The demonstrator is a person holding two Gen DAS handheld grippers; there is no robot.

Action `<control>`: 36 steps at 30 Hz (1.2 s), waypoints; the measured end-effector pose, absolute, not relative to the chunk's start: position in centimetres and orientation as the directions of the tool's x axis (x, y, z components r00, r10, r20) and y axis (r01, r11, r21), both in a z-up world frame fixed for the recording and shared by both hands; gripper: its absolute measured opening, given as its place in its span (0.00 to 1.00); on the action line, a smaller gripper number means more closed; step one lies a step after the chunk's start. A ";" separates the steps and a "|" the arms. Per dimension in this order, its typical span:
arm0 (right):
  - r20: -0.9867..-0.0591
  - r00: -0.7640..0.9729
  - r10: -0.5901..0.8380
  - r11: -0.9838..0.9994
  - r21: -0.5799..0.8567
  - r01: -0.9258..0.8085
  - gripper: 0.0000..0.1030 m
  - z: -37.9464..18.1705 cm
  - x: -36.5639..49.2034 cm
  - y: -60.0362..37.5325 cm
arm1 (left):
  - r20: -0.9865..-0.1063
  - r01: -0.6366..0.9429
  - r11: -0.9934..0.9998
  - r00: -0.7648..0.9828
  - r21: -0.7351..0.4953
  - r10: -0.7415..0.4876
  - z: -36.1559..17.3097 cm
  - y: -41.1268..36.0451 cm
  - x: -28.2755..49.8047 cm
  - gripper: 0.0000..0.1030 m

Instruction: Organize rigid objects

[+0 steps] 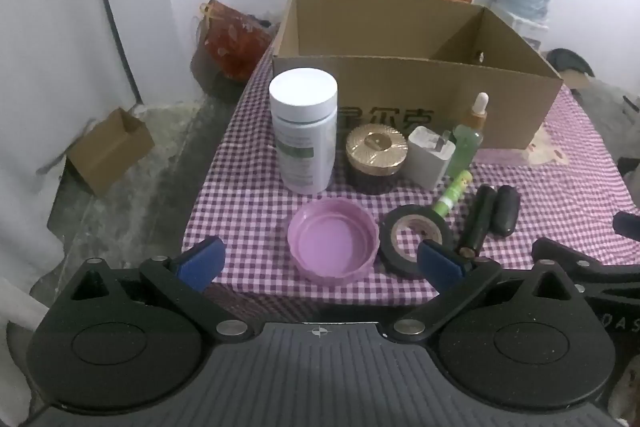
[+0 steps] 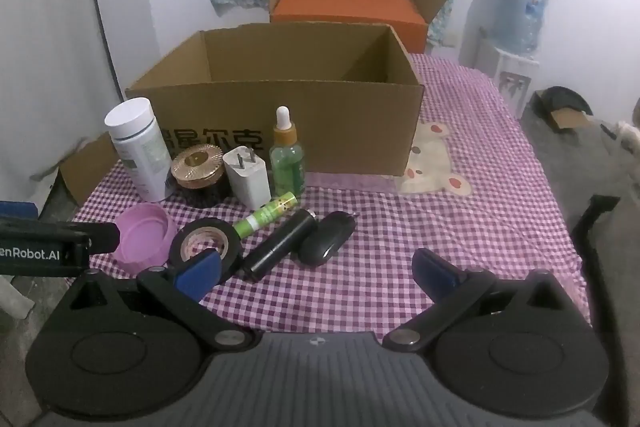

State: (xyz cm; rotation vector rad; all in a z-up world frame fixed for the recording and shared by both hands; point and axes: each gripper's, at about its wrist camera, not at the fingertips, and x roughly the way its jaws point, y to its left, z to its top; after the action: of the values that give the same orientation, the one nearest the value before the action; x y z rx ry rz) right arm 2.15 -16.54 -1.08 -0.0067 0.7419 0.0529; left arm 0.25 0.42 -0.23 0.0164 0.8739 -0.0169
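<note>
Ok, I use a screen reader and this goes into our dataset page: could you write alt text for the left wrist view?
The open left gripper hovers over a pink lid on a checked tablecloth. Behind the lid stand a white bottle, a gold-lidded jar, a white charger and a green dropper bottle, before an open cardboard box.

Behind the table point(image 2: 500, 211), an orange box point(image 2: 348, 13) is seen; right of it a water jug point(image 2: 518, 15), left a small carton point(image 1: 108, 151).

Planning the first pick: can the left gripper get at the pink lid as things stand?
Probably yes. The left gripper is open, and the pink lid lies directly ahead at the table's near edge, with only the tape roll close beside it.
</note>
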 end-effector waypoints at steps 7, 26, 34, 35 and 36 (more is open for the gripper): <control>-0.673 0.738 0.046 0.998 0.009 -0.055 1.00 -0.8 2.1 -16.4 | -0.767 0.024 1.000 0.641 0.006 -0.011 -0.2 0.2 0.3 1.00; -0.667 0.743 0.062 0.997 0.002 -0.081 1.00 -0.2 1.5 -15.8 | -0.766 0.024 1.000 0.643 0.000 -0.015 0.0 0.2 0.0 1.00; -0.665 0.744 0.063 0.996 -0.001 -0.085 1.00 -0.2 1.4 -15.6 | -0.765 0.023 1.000 0.644 -0.002 -0.017 0.1 0.3 -0.1 1.00; -0.666 0.744 0.062 0.996 -0.001 -0.084 1.00 -0.2 1.4 -15.6 | -0.765 0.023 1.000 0.644 -0.003 -0.017 0.1 0.3 -0.2 1.00; -0.666 0.744 0.061 0.997 -0.001 -0.083 1.00 -0.2 1.5 -15.6 | -0.765 0.024 1.000 0.644 -0.003 -0.018 0.1 0.3 -0.2 1.00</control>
State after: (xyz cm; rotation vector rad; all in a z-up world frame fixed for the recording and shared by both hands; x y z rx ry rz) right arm 1.46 -15.58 -0.20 -0.0312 0.7279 0.0792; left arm -0.15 0.34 0.12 0.0076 0.8705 -0.0239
